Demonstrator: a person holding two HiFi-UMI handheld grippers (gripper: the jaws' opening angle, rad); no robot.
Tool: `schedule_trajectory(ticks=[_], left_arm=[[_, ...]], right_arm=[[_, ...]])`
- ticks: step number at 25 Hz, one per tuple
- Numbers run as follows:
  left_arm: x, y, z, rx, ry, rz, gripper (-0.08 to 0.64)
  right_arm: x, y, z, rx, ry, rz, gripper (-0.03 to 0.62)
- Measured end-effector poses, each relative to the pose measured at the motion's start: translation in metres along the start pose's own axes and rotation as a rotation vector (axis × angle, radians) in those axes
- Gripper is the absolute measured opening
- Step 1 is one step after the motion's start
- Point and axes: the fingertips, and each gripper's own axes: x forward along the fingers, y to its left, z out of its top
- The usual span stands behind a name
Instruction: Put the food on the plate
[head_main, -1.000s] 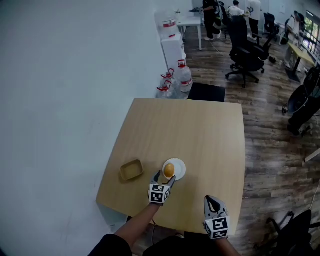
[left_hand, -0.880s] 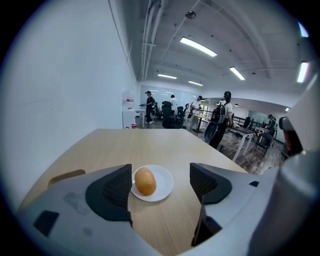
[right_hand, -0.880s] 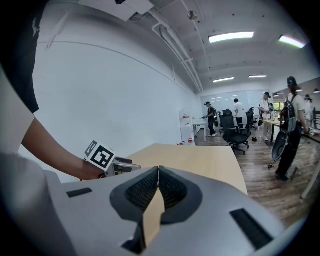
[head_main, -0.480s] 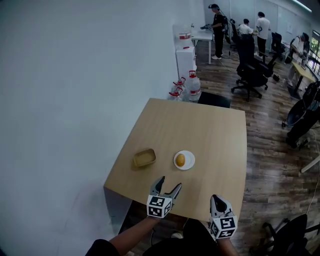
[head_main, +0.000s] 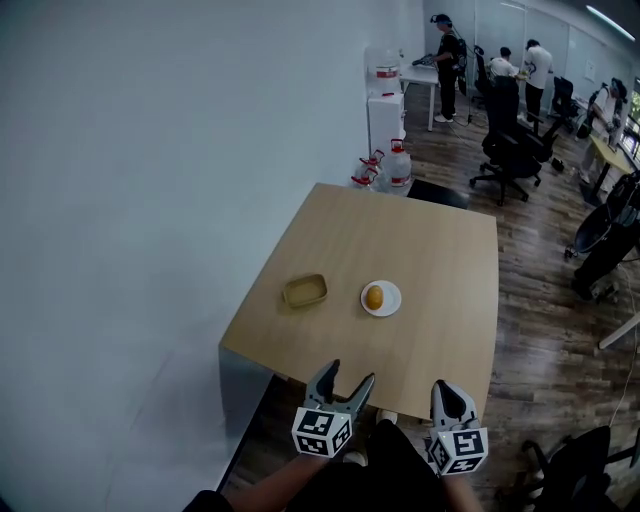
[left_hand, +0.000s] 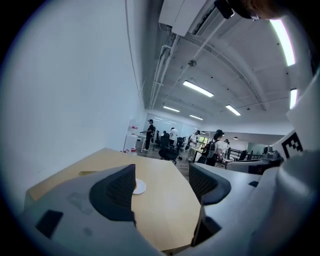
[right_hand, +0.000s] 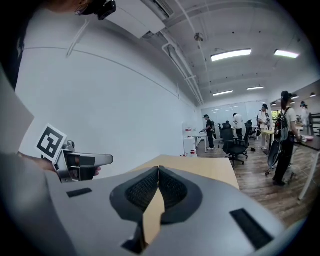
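Left gripper is nearest me, jaws wide, nothing between them. Its own view shows only tabletop through the gap. Right gripper is beside it, jaws pressed together, empty. Both hang short of the table, whose near edge is just ahead of the tips.

Ahead of the left jaws and well apart from them, the food sits on the plate. The tray is left of the plate, not touching it. I judge the placing done, so the step in hand is just holding off. To do it well: no more reaching, tips off the near edge, no closing near the plate, nothing bumping it.

Room: tabletop is bare ahead of the right jaws, and the floor is open to their right. The wall runs along the left of the left jaws, so that side is tight. Far past the table are bottles, a chair and people, all well clear.
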Motion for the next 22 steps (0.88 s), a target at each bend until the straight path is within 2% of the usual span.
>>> schedule_trajectory(ticks=[3,4,5,6,12,17,22], left_arm=[[-0.026,-0.015,0.005,-0.016,-0.019,-0.005,0.314],[-0.035,-0.019,0.007,-0.016,-0.032,-0.002,0.226],[-0.042,-0.022,0.008,-0.017,-0.049,-0.004,0.108],[-0.048,-0.027,0.009,-0.017,-0.066,-0.011,0.072],[-0.069,-0.043,0.004,-0.008,-0.105,-0.033,0.035],[-0.084,-0.031,-0.005,-0.008,-0.094,-0.015,0.029],[-0.083,-0.018,0.004,0.002,-0.111,0.001,0.025]], right_arm=[[-0.015,0.013,0.013,-0.025,-0.027,0.000,0.060],[-0.019,0.018,0.014,-0.037,-0.032,-0.002,0.060],[-0.023,0.023,0.014,-0.048,-0.034,-0.005,0.060],[-0.026,0.027,0.014,-0.057,-0.034,-0.008,0.060],[-0.041,0.039,0.011,-0.085,-0.020,-0.022,0.060],[-0.043,0.050,0.001,-0.094,-0.018,-0.029,0.060],[-0.038,0.054,0.004,-0.105,-0.025,-0.018,0.060]])
